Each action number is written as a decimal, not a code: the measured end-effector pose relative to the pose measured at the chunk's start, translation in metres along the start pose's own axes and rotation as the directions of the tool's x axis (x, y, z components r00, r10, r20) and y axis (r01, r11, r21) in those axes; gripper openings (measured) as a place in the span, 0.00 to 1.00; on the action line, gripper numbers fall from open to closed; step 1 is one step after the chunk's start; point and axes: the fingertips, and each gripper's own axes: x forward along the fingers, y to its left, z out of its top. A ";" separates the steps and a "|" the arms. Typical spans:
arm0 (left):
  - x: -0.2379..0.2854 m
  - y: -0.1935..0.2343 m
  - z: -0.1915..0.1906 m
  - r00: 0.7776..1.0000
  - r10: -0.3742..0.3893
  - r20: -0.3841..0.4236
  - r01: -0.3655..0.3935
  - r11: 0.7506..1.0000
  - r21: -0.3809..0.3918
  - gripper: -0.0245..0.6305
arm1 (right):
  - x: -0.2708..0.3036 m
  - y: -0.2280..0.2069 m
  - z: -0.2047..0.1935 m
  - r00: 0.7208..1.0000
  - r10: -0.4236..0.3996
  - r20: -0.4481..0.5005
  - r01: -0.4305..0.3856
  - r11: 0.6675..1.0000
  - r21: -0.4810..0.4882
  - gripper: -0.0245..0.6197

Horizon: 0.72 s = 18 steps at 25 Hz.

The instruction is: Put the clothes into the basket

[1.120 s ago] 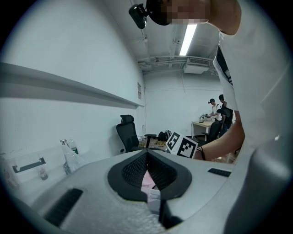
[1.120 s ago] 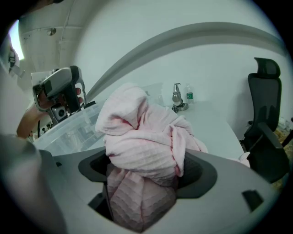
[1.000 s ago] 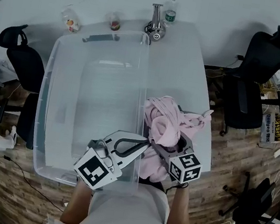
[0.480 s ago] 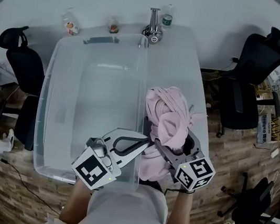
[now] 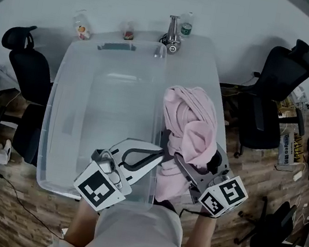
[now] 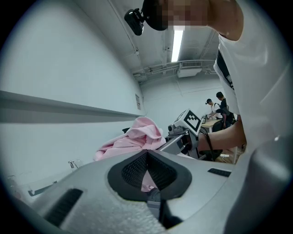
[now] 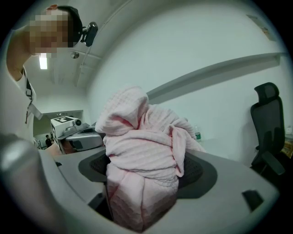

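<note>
Blocking pink garment (image 5: 192, 126): basket wall (image 5: 160, 115); chairs (image 5: 279, 82) flanking table (image 5: 211, 65).

Readable words or numbers: none anywhere.
Cube on left claw (image 6: 149, 173): black-and-white square marker (image 5: 96, 189), a pattern only, no letters or digits.
Cube on right claw (image 7: 146, 173): the same kind of marker (image 5: 223, 196), pattern only.
Bottle (image 5: 187, 23) far beyond both claws: green label, too small to read.
Floor sign (image 5: 284, 150) well to the right of the right claw: print too small to make out.
Wall notice (image 6: 138, 101) far beyond the left claw: print unreadable.
</note>
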 end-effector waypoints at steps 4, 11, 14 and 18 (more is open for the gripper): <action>-0.006 0.003 0.009 1.000 0.026 0.003 -0.026 1.000 0.015 0.04 | 0.000 0.011 0.018 0.999 0.037 0.015 -0.037 0.999 -0.021 0.67; -0.031 0.010 0.024 0.997 0.072 0.040 -0.072 0.997 0.009 0.04 | 0.009 0.041 0.044 0.988 0.148 0.053 -0.147 0.989 -0.016 0.67; -0.046 0.016 0.028 0.993 0.109 0.039 -0.109 0.994 0.016 0.04 | 0.018 0.057 0.053 0.978 0.200 0.057 -0.199 0.980 -0.023 0.67; -0.065 0.021 0.030 0.986 0.163 0.038 -0.164 0.986 0.016 0.04 | 0.029 0.077 0.061 0.960 0.273 0.065 -0.272 0.962 -0.016 0.67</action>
